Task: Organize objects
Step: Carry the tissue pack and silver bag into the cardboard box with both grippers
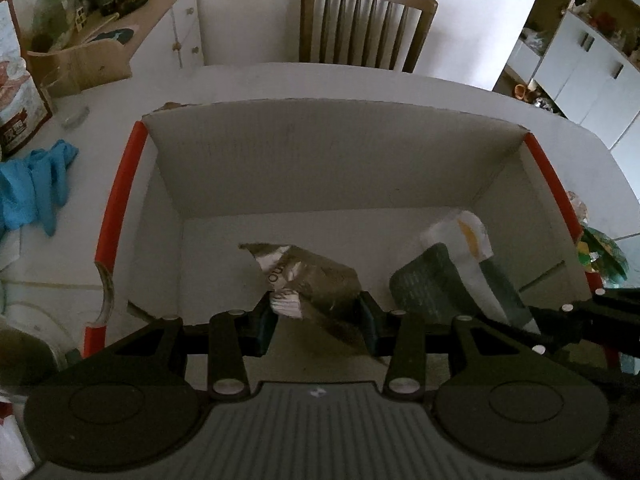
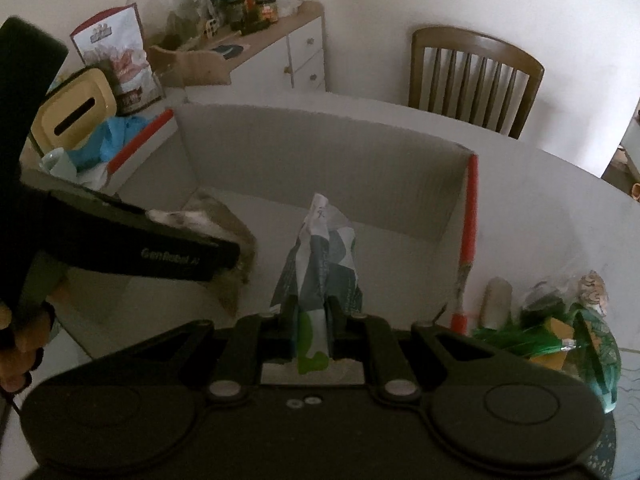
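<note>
We have both packets over the open white cardboard box with red-taped edges (image 1: 280,160): the left gripper (image 1: 318,320) clamps a crumpled olive-brown foil packet (image 1: 316,276) left of centre, while the right gripper (image 2: 312,332) is pinched tight on a grey-green and white plastic sachet (image 2: 320,272) further right. To do this well, we judge, lower each close to the box floor before letting go, keeping them apart. Both tools pitch steeply downward, side by side over the near wall.
</note>
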Demonstrator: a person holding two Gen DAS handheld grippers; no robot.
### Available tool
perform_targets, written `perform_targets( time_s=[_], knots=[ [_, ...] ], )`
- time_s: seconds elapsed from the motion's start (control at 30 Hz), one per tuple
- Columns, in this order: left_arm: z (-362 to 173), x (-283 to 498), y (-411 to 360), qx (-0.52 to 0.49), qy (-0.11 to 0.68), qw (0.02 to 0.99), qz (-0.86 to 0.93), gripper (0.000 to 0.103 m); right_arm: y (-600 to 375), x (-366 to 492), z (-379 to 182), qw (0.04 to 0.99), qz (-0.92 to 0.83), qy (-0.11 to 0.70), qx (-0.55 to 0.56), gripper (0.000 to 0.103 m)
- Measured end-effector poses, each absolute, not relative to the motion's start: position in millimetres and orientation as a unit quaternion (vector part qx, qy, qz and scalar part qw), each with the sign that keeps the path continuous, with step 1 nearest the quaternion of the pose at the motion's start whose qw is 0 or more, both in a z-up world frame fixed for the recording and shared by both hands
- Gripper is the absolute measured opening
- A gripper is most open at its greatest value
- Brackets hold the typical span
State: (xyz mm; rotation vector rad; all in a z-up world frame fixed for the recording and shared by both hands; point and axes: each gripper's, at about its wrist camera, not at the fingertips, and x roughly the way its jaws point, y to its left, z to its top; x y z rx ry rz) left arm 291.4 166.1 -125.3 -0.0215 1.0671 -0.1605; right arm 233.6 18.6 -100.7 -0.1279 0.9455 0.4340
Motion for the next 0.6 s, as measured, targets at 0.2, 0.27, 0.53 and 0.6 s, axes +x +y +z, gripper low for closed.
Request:
perform_targets(
  time_s=[0.2,0.27,0.53,0.6],
  knots=[
    [-124.7,291.1,169.1,-0.016,0.511,0.856,-0.071,0.046,25.6,235.0,-107.8,0.861,0.199,0.462,-0.073,0.012],
    [-123.7,289.8,168.7,-0.016,0.508,0.858,-0.070,0.051,26.1,235.4,-109.8,0.860,0.199,0.465,-0.073,0.014],
    [-115.3,283.9,164.5,0.005,0.494,0.867,-0.070,0.063,21.8,232.3,-109.7,0.859,0.199,0.468,-0.066,0.024],
    [-112.5,281.9,164.3,0.006,0.491,0.868,-0.071,0.063,21.0,231.3,-106.6,0.860,0.200,0.465,-0.066,0.027]
  ],
)
